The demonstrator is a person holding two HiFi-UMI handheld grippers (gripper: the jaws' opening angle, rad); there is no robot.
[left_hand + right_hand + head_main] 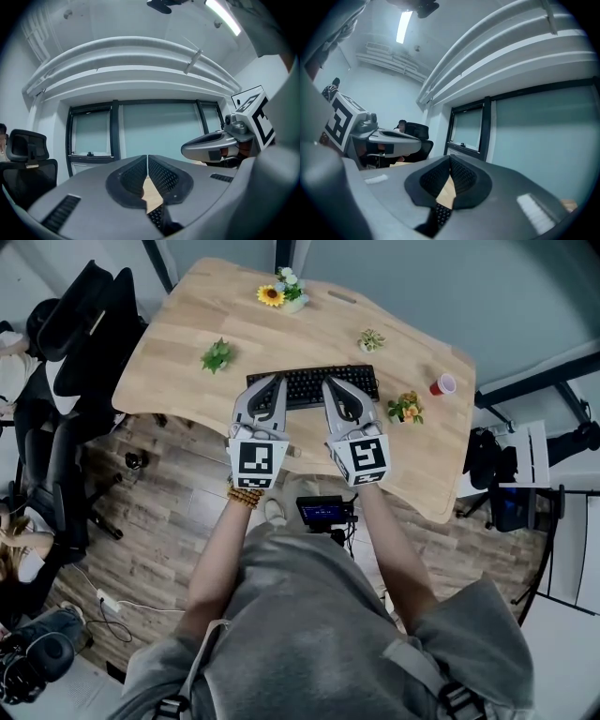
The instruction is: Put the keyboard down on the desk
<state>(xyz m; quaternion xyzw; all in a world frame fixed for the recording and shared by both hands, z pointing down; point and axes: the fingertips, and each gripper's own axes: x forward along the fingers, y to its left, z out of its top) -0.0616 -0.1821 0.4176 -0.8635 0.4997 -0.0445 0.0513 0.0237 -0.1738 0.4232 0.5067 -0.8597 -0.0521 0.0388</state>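
The black keyboard (314, 383) lies flat on the wooden desk (187, 352), near its front edge. My left gripper (272, 381) reaches over the keyboard's left end and my right gripper (330, 382) over its middle, both pointing level. In the left gripper view the left gripper (147, 157) has its jaw tips pressed together with nothing between them; keys (157, 216) and bare wood show below the gap. The right gripper (450, 158) is likewise shut on nothing, with keys (440, 213) under it. Each gripper view shows the other gripper off to its side.
On the desk stand a sunflower pot (281, 292), small plants (217, 356) (371, 339) (406, 409) and a red cup (442, 384). Black office chairs (66, 381) stand left of the desk. A small screen device (323, 512) sits below the desk's front edge.
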